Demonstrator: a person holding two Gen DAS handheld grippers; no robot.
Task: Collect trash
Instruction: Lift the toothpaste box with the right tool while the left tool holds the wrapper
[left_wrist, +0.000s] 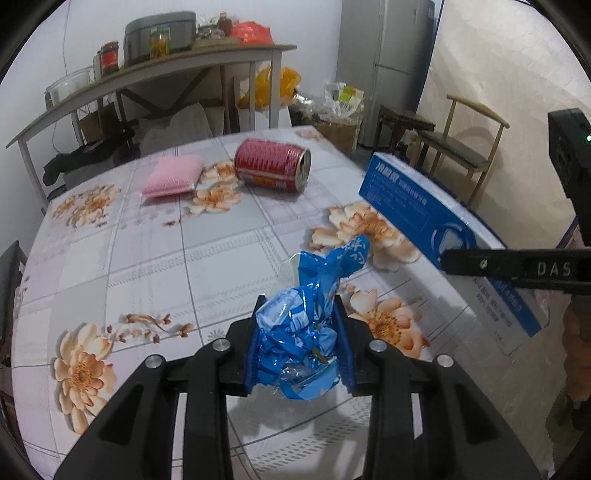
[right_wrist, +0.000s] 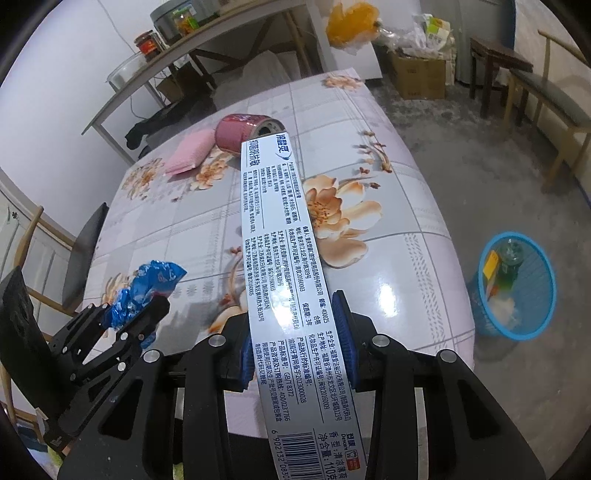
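My left gripper (left_wrist: 297, 332) is shut on a crumpled blue plastic wrapper (left_wrist: 303, 325) and holds it just above the flowered table (left_wrist: 147, 258). The wrapper also shows in the right wrist view (right_wrist: 147, 284), in the left gripper (right_wrist: 136, 314). My right gripper (right_wrist: 295, 339) is shut on a long blue-and-white toothpaste box (right_wrist: 280, 258), held above the table; the box also shows in the left wrist view (left_wrist: 443, 229). A red can (left_wrist: 273, 164) lies on its side at the far end, next to a pink sponge (left_wrist: 173, 177).
A blue mesh trash basket (right_wrist: 517, 288) with some trash in it stands on the floor right of the table. Chairs (left_wrist: 465, 147) and a stool stand to the right. A cluttered shelf table (left_wrist: 147, 70) is behind.
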